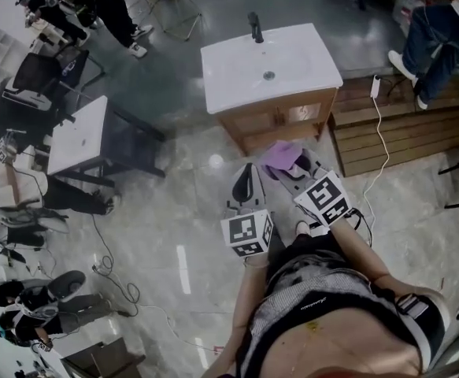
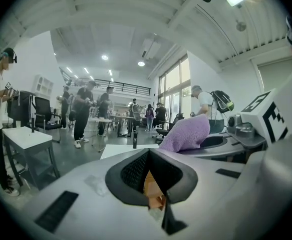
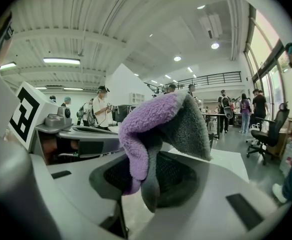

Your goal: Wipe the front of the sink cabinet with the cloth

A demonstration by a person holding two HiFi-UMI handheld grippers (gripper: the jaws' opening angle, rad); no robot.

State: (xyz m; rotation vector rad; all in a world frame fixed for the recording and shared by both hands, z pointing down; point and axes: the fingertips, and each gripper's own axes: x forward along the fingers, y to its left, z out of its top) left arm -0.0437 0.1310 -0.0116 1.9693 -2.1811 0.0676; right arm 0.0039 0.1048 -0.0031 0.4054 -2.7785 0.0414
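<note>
The sink cabinet stands ahead of me in the head view, with a white basin [image 1: 270, 63] and a black tap over a wooden front [image 1: 280, 121]. The purple cloth [image 1: 280, 157] hangs just short of that front, and my right gripper [image 1: 290, 168] is shut on it. In the right gripper view the cloth [image 3: 156, 124] bunches up out of the jaws, purple on one side and grey on the other. My left gripper [image 1: 246, 179] hangs beside it on the left, shut and holding nothing. The cloth [image 2: 187, 133] also shows to the right in the left gripper view, past the left gripper [image 2: 151, 176].
A stepped wooden platform [image 1: 406, 132] sits right of the cabinet, with a white cable and plug strip [image 1: 377, 93] trailing over it. A white table [image 1: 78, 136] and black chairs stand at the left. Several people stand at the back, and one sits at the top right [image 1: 438, 38].
</note>
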